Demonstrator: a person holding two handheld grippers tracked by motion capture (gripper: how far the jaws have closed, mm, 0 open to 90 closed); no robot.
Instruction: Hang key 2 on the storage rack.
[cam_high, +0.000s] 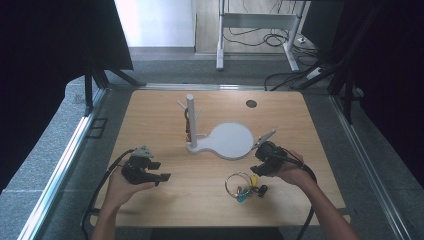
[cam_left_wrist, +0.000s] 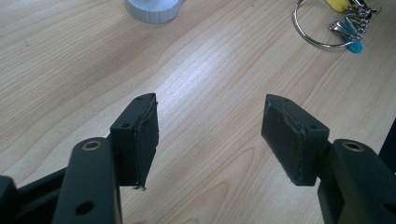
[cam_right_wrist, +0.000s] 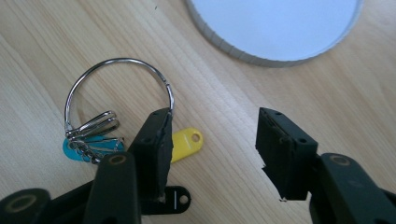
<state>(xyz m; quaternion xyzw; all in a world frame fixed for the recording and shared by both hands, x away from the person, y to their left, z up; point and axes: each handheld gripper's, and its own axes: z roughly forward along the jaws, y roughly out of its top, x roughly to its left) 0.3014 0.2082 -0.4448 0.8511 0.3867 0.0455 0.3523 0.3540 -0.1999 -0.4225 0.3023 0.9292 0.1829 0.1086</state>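
Forearms enter the high view from six o'clock. Nearest, at about seven o'clock on the tabletop (cam_high: 210, 200), the left claw (cam_high: 159, 171) hangs with jaws spread wide over bare wood, gripping nothing. At about five o'clock lies the key ring (cam_high: 243, 185), a wire loop carrying a blue tag (cam_right_wrist: 77, 148), a yellow tag (cam_right_wrist: 187, 142) and a black tag (cam_right_wrist: 175, 199). Just beside it, toward three o'clock, the right claw (cam_high: 256, 170) is spread; in the right gripper view one jaw overlaps the loop (cam_right_wrist: 119, 74), with only wood between the pads. Farther, toward twelve o'clock, stands a white peg stand (cam_high: 190, 117) on its round base (cam_high: 231, 141).
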